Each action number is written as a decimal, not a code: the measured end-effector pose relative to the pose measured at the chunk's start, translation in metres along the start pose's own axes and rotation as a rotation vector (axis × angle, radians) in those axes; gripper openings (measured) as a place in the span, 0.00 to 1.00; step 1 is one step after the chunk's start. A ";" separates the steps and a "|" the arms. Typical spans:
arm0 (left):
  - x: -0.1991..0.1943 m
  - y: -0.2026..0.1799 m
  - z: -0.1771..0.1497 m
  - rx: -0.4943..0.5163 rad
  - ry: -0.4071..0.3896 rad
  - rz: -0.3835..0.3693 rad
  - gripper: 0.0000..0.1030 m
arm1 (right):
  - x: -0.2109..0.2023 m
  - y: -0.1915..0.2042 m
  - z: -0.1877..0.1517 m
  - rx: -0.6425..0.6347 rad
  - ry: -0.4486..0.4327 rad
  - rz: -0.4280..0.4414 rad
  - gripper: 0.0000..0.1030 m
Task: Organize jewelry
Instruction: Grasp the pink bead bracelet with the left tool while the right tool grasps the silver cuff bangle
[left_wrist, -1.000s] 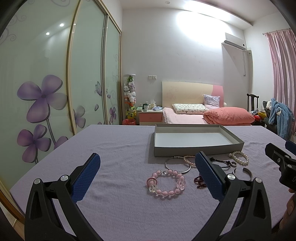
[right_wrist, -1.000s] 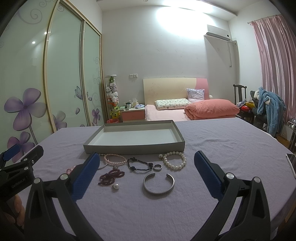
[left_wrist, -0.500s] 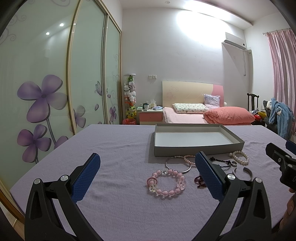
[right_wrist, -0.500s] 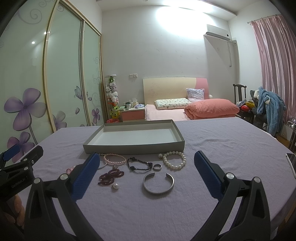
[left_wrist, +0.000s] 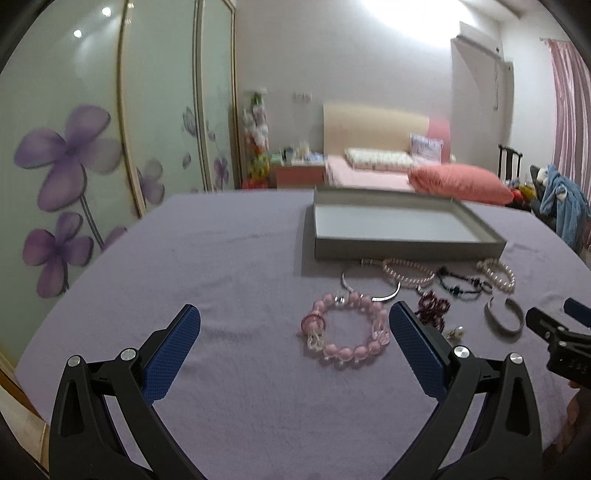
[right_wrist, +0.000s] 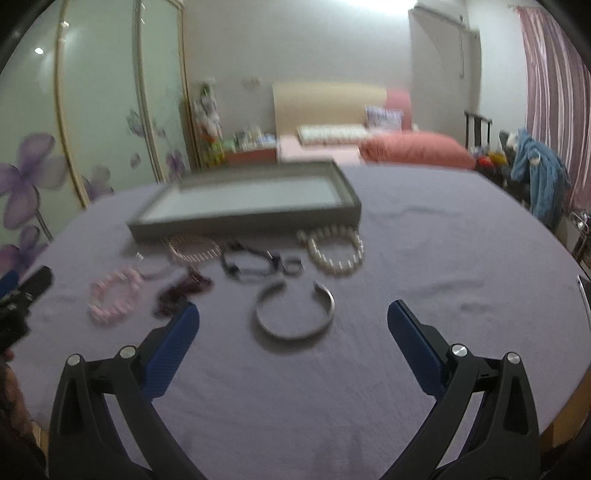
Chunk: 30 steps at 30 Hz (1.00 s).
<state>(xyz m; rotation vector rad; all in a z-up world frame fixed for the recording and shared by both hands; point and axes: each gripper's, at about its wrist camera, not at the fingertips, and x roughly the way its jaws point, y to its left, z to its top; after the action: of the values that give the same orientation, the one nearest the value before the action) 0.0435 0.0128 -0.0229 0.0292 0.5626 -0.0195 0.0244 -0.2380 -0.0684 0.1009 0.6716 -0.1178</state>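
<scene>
Hovering over scattered jewelry on the purple worktop

Both grippers hang spread wide and empty above the worktop (left_wrist: 229, 258); the left gripper (left_wrist: 295, 325) sits just near of the pink bead bracelet (left_wrist: 345, 328); the right gripper (right_wrist: 293, 325) frames the silver cuff bangle (right_wrist: 295, 314). Farther back lie a white pearl bracelet (right_wrist: 336, 251), a dark bead bracelet (right_wrist: 247, 264) and a maroon strand (right_wrist: 183, 290); the grey tray (left_wrist: 402, 249) stands empty at the far side.

Tray (left_wrist: 406, 249) lies on the table (left_wrist: 221, 258), toward its far side. Jewelry spread just before the tray's near wall: bead bracelet (left_wrist: 345, 330) leftmost, open bangle (right_wrist: 295, 314) nearest, pearl bracelet (right_wrist: 336, 251) rightmost, ring (right_wrist: 293, 265) left of the pearls.
</scene>
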 end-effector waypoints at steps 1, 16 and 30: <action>0.005 0.000 0.001 -0.001 0.021 -0.002 0.98 | 0.006 -0.004 0.001 0.009 0.027 -0.001 0.96; 0.049 -0.011 -0.001 0.063 0.226 -0.068 0.98 | 0.056 0.009 0.012 -0.036 0.236 -0.038 0.83; 0.071 0.005 0.011 0.023 0.259 -0.067 0.90 | 0.056 0.010 0.015 -0.041 0.215 0.002 0.63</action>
<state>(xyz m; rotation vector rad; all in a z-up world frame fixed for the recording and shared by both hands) 0.1093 0.0164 -0.0518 0.0351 0.8220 -0.0885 0.0783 -0.2345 -0.0909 0.0753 0.8882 -0.0924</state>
